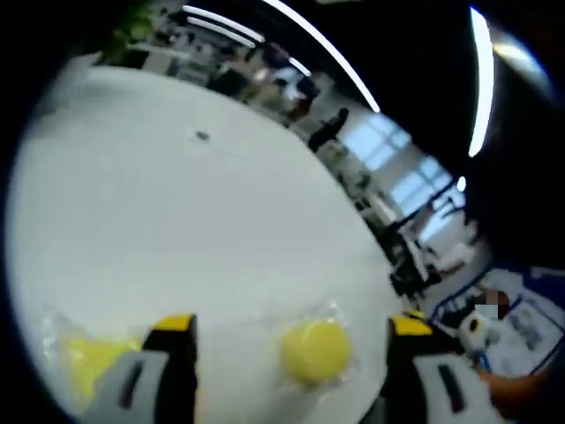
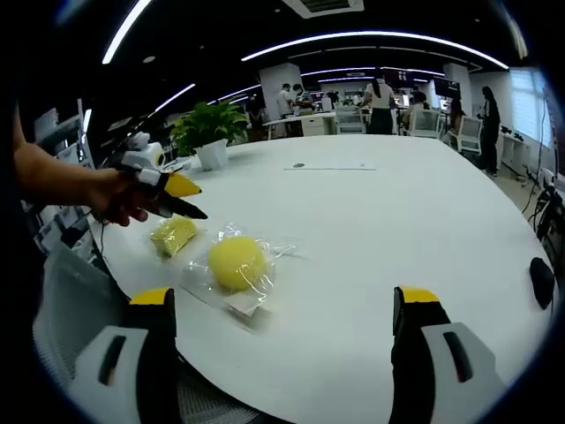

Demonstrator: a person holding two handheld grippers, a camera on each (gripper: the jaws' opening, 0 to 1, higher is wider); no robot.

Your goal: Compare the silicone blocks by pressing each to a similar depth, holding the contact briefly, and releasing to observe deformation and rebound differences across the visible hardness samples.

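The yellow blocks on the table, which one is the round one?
The round block, in its clear wrapper nearer the right gripper. The other block is flatter, under the left gripper.

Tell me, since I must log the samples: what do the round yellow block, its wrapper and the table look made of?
The round yellow block looks like matte silicone: smooth, dull, even colour. Its wrapper looks like thin clear plastic film, crinkled and glinting. The table has a smooth white top, laminate perhaps.

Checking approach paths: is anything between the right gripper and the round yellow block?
Nothing visible. The right gripper is open, and only bare table lies between it and the round block, which sits in a clear wrapper.
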